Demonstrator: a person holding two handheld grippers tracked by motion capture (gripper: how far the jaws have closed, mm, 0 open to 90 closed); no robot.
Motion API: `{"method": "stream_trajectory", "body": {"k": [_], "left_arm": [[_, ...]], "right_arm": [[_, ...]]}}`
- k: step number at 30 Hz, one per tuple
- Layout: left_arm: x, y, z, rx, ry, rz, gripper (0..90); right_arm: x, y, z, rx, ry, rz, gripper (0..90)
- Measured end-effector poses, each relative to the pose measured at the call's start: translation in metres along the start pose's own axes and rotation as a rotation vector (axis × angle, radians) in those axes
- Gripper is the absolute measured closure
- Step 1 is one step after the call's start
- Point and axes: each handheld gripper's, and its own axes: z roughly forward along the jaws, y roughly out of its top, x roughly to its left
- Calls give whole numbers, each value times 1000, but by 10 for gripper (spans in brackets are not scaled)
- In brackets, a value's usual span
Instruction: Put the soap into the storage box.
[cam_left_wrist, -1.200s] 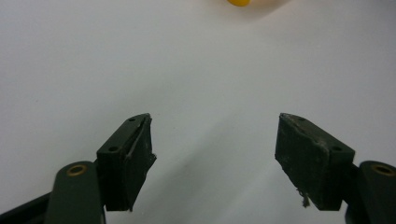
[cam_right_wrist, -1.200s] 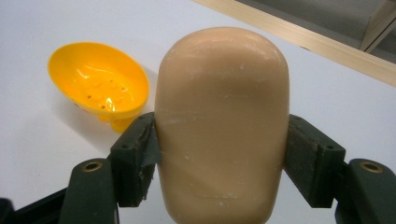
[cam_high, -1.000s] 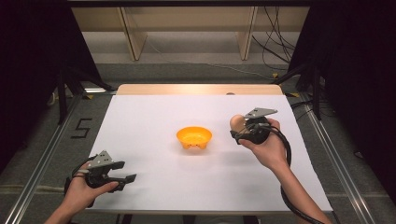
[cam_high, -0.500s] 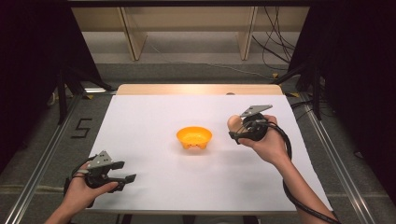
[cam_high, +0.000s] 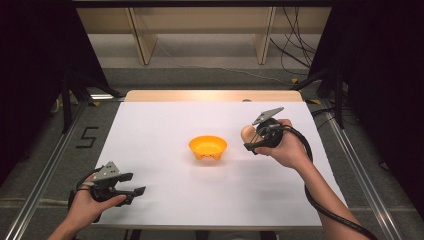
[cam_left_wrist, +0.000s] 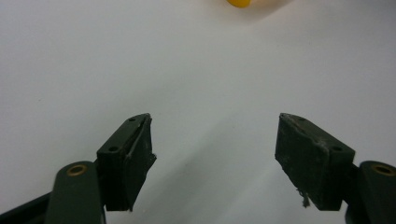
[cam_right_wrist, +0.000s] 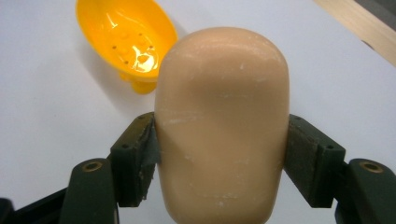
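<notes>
The right gripper (cam_high: 248, 139) holds a tan rounded block (cam_right_wrist: 222, 121) clamped between its fingers (cam_right_wrist: 133, 161), raised above the white bench (cam_high: 165, 125) just right of the orange bowl (cam_high: 208, 146). The left gripper (cam_left_wrist: 215, 158) rests near the bench's front left corner, fingers open and gripping nothing.

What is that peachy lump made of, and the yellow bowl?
The peach lump looks like a bar of soap or wax: smooth, matte, with pale scuffs, though I can't be sure. The yellow bowl seems to be hard plastic: it is glossy, with bright glints of light inside.
</notes>
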Motion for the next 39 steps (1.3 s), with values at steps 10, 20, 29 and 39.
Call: {"method": "stream_trajectory", "body": {"k": [10,20,29,39], "left_arm": [[1,0,-1,7,2,6,273],[1,0,-1,2,3,4,273],[1,0,-1,1,2,3,273],[0,-1,-1,-8,0,-2,274]], "right_arm": [[-3,7,6,69,51,-79,336],[-2,15,11,106,87,-173,336],[-1,24,15,144,99,-229,336],[0,33,19,155,114,-262,336]]}}
